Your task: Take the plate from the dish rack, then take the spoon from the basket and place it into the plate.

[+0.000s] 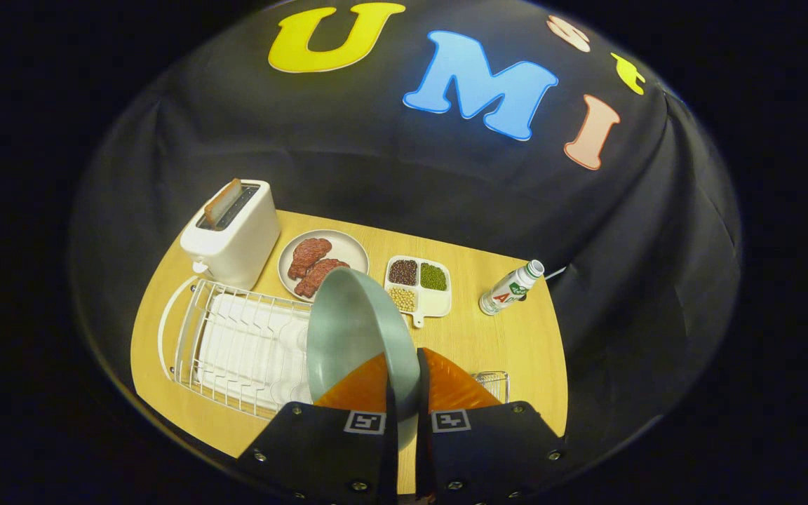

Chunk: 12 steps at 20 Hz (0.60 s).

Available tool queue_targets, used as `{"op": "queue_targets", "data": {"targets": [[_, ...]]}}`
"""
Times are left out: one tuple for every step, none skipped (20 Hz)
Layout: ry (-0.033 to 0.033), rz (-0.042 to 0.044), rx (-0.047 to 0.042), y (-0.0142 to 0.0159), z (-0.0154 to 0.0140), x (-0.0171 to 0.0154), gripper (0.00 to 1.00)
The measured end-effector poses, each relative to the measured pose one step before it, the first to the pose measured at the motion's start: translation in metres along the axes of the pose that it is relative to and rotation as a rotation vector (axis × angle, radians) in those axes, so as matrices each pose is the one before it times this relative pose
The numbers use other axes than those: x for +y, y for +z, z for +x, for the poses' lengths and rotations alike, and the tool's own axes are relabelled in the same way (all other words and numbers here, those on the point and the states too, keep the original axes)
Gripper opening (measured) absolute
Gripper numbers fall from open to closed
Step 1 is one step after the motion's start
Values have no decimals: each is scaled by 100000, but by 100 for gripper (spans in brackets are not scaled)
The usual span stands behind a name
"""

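Two orange fingers [369, 386] pinch the rim of the pale green plate [355, 322], which stands on edge between them, lifted above the counter [502, 337] just beside the white dish rack [236, 344]; the basket [494, 382] sits beyond the fingers.

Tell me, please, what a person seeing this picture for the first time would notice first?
First, the pale green plate, held on edge above the table, its rim pinched in the gripper between the orange fingers. Beside it lies the white dish rack. Beyond stand a white toaster holding toast and a plate of meat.
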<state>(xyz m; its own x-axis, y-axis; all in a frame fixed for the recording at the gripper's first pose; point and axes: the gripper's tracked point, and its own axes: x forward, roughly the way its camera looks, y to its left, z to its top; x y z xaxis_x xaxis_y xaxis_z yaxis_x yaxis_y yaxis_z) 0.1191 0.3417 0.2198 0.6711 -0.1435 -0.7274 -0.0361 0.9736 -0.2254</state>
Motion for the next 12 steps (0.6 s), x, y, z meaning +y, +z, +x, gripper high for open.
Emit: {"op": "queue_targets", "data": {"targets": [[1724, 901, -449, -563, -544, -855, 10], [2342, 1310, -350, -369, -504, -726, 10], [2506, 1986, -222, -574, -451, -646, 10], [2943, 2145, 246, -660, -461, -563, 10], [3086, 2184, -12, -586, -202, -531, 10], [2910, 2328, 128, -612, -345, -535, 10], [2828, 2521, -1, -722, -490, -585, 10], [3100, 2249, 429, -628, -384, -492, 10], [3066, 3174, 653, -916, -127, -268, 10], [3125, 2634, 1171, -789, -328, -357, 10], [2415, 1843, 936, -835, -410, -420, 10], [1679, 1051, 1147, -809, -334, -513, 10]]}}
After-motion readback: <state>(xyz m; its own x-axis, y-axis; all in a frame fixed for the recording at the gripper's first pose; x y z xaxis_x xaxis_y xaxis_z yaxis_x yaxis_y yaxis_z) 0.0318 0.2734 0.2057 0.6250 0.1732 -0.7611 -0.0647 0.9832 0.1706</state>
